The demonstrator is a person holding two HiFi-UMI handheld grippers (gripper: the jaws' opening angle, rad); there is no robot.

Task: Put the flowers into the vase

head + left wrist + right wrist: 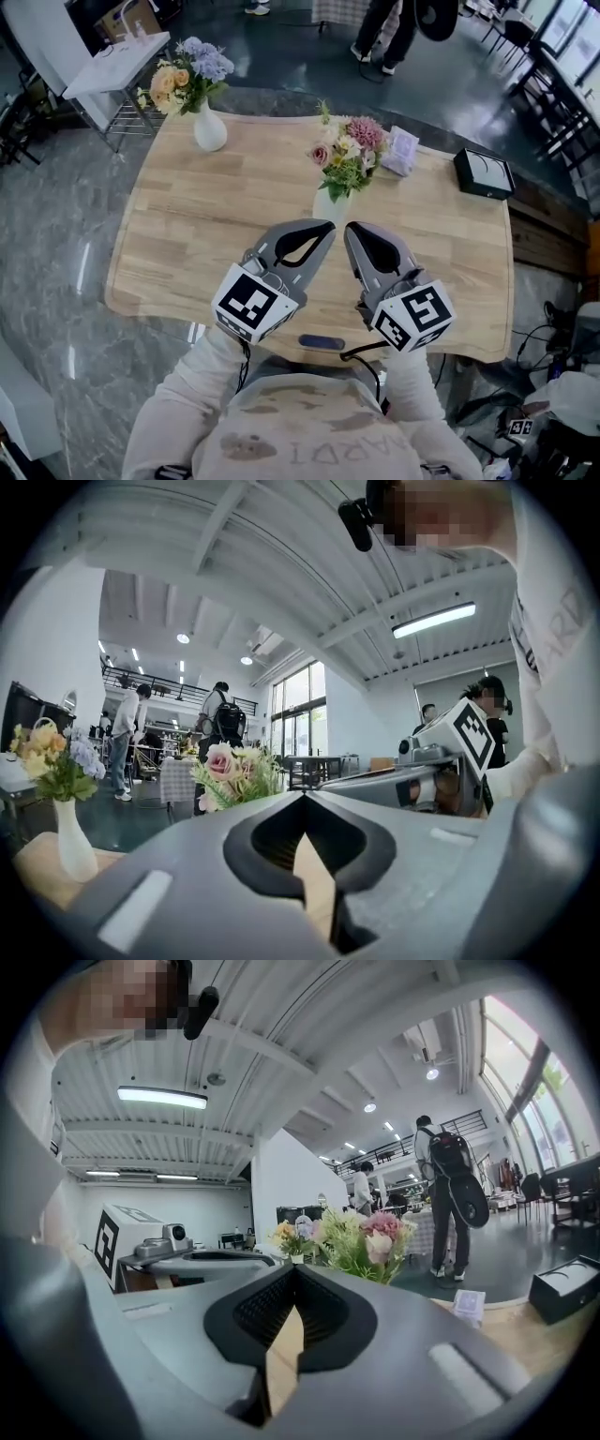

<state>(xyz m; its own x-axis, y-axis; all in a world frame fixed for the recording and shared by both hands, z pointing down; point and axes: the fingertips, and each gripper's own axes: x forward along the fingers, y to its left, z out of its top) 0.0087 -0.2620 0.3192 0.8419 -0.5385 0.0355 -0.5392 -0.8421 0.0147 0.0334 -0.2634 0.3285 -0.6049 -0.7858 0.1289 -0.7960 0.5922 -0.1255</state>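
Observation:
Two bouquets stand in white vases on the wooden table (187, 225). A pink and green bouquet (348, 150) sits in the middle vase (328, 206). A peach and blue bouquet (188, 78) fills the vase (209, 130) at the far left. My left gripper (323, 228) and right gripper (352, 231) hover side by side just in front of the middle vase, both shut and holding nothing. The left gripper (302, 794) view shows the pink bouquet (231, 772) ahead and the far vase (73, 851) at left. Beyond my right gripper (295, 1269) the pink bouquet (369, 1241) rises close by.
A small patterned packet (400, 150) lies right of the middle bouquet and a black box (484, 173) near the table's right edge. A white side table (117, 59) stands at the back left. People (387, 30) walk beyond the table. A dark flat item (322, 342) lies at the front edge.

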